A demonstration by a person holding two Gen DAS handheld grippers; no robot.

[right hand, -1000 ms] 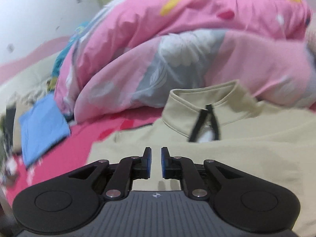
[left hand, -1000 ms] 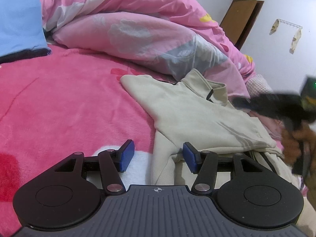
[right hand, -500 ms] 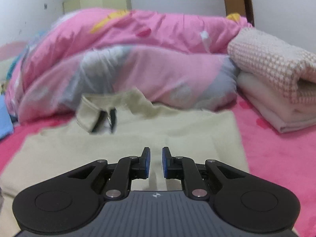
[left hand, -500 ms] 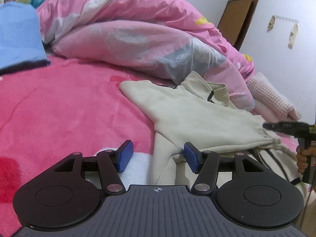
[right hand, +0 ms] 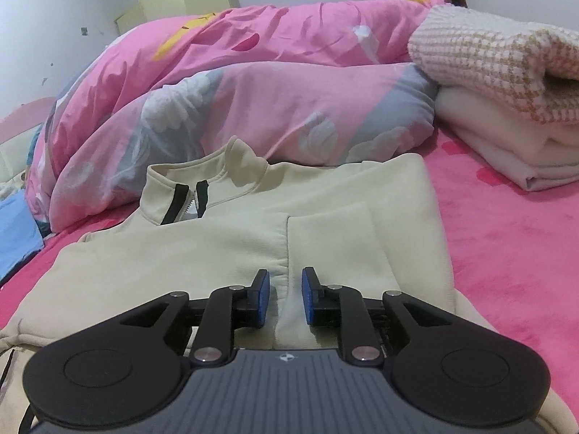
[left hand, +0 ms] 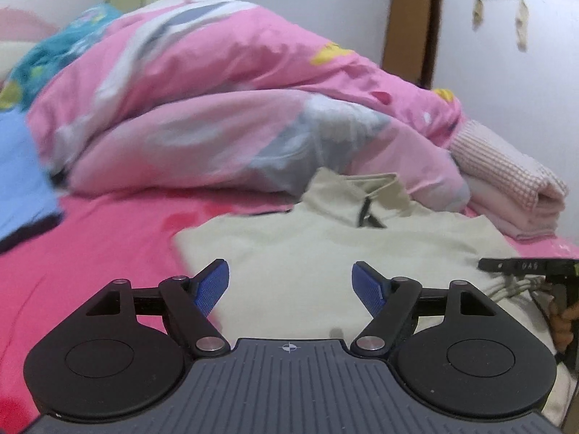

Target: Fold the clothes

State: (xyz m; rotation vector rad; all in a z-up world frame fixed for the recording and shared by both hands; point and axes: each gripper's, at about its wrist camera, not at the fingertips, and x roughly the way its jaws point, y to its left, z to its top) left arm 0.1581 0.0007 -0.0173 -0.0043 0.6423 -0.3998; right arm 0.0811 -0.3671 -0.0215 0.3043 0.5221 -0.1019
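You have one cream sweatshirt lying flat on the pink bed, collar toward the rumpled pink duvet, both sleeves folded in across its body. Your left claw hovers wide open over it, empty; your right claw stands narrowly open above the sleeve cuffs, gripping nothing. No lettering is readable on the garment.
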